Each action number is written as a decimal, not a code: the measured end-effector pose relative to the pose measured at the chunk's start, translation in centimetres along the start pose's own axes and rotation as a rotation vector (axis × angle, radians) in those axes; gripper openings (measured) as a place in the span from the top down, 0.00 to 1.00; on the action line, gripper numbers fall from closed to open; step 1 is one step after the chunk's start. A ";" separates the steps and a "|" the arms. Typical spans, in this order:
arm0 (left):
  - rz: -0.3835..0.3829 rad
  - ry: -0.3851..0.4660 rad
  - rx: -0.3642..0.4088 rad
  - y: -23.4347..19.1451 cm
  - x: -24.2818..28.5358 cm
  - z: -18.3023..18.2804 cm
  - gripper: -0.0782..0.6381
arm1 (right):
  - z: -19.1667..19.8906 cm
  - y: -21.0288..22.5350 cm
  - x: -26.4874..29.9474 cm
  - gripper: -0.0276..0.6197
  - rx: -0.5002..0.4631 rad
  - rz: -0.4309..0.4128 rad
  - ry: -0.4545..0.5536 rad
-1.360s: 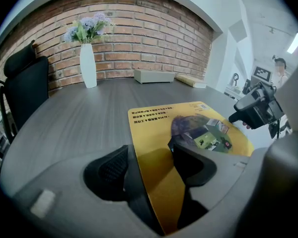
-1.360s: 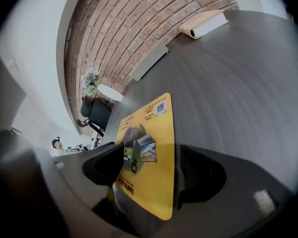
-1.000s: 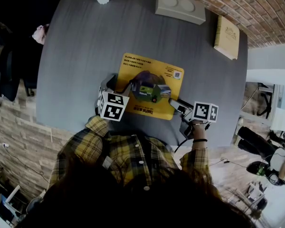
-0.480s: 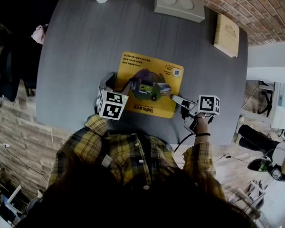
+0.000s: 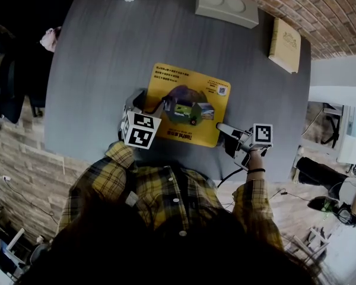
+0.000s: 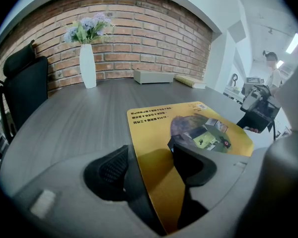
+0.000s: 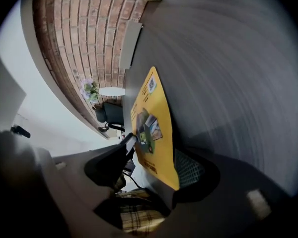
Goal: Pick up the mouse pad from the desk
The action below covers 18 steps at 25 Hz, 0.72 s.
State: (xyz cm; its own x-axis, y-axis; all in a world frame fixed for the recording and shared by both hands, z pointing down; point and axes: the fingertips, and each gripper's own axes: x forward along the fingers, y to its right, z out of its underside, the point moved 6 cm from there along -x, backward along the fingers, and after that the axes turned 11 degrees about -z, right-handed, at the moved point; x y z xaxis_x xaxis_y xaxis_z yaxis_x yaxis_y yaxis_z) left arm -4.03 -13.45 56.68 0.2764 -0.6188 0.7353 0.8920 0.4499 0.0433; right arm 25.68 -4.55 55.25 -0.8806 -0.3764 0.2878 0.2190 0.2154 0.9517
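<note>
The yellow mouse pad [image 5: 187, 103] lies on the grey desk [image 5: 101, 70] in front of me. My left gripper [image 5: 149, 105] is at its near left corner. In the left gripper view that corner is tilted up, dark underside showing, and the left gripper [image 6: 154, 157] is shut on the mouse pad [image 6: 188, 128]. My right gripper [image 5: 225, 136] is at the near right corner. In the right gripper view the mouse pad [image 7: 151, 123] reaches in between the jaws of the right gripper [image 7: 149, 165]. One jaw sits behind the corner, the other stands apart. These jaws have just been closing.
A grey box [image 5: 226, 6] and a tan book [image 5: 284, 38] sit at the desk's far edge. A white vase [image 6: 88, 58] with flowers stands at the far left beside a black chair [image 6: 25, 93]. The near desk edge runs just below both grippers.
The right gripper has rolled and shifted slightly right along the pad's near right corner, and its marker cube now faces another way. The left gripper and the pad have stayed put.
</note>
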 end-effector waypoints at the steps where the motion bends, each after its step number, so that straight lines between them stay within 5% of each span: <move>1: 0.000 0.001 0.001 0.0 0.0 -0.1 0.48 | 0.0 0.0 0.2 0.49 0.003 -0.015 0.002; 9: 0.006 0.004 -0.007 0.1 0.1 0.0 0.48 | -2.3 -0.7 2.3 0.49 -0.026 -0.169 0.003; 18: 0.005 -0.001 -0.007 0.0 0.1 0.1 0.48 | -4.0 -1.6 5.7 0.55 -0.080 -0.245 -0.024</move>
State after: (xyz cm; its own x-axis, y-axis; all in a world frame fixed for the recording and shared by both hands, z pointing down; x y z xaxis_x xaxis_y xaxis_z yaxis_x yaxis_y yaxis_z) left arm -4.00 -13.43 56.79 0.2810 -0.6158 0.7361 0.8929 0.4489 0.0347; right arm 21.98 -10.66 55.84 -0.9210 -0.3868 0.0460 0.0297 0.0480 0.9984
